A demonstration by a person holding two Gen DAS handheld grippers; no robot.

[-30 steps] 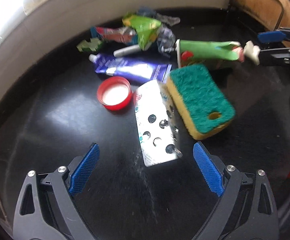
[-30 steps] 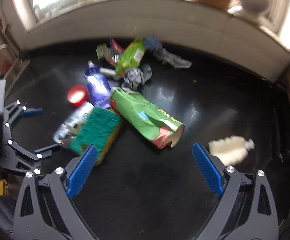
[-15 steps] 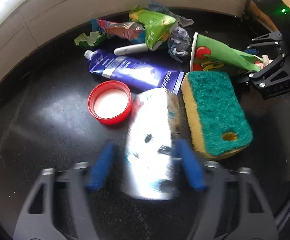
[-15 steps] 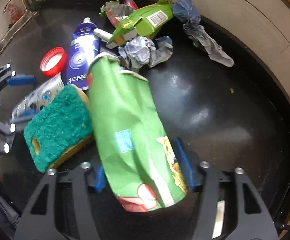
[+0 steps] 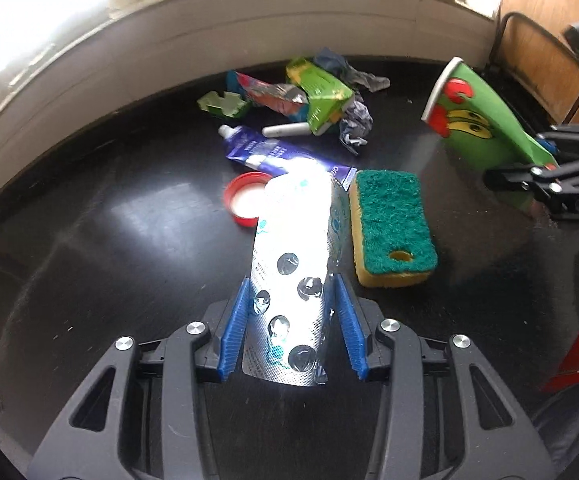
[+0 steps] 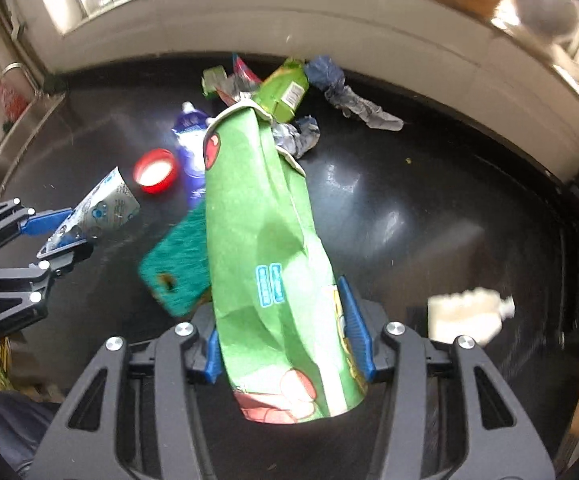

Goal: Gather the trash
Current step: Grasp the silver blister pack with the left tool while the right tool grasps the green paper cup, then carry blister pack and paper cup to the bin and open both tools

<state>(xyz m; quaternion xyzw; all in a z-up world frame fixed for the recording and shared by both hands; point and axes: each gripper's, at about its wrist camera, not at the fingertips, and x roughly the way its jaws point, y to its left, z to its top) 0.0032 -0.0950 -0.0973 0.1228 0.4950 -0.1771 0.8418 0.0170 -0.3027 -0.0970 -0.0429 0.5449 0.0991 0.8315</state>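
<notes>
A silver blister pack (image 5: 289, 272) with several popped cells stands between the blue pads of my left gripper (image 5: 292, 282), lifted off the black counter (image 5: 109, 280). The jaws are closing and press on its edges. My right gripper (image 6: 279, 320) has its jaws closing on a flattened green paper cup (image 6: 257, 220), which rises tilted above the counter. In the left wrist view that cup (image 5: 477, 120) hangs in the right gripper (image 5: 545, 160) at the right. From the right wrist, the left gripper (image 6: 61, 232) shows with the blister pack (image 6: 101, 208).
A green-and-yellow sponge (image 5: 389, 224), a red lid (image 5: 241, 204) and a blue tube (image 5: 265, 152) lie mid-counter. Behind them are a green carton (image 5: 321, 88), foil wrappers and crumpled paper. A white crumpled item (image 6: 465, 314) lies at the right. A pale wall (image 5: 89, 64) bounds the back.
Both grippers went from wide open to closed on items: the left took the blister pack, the right took the green cup. Both items are now lifted off the counter.
</notes>
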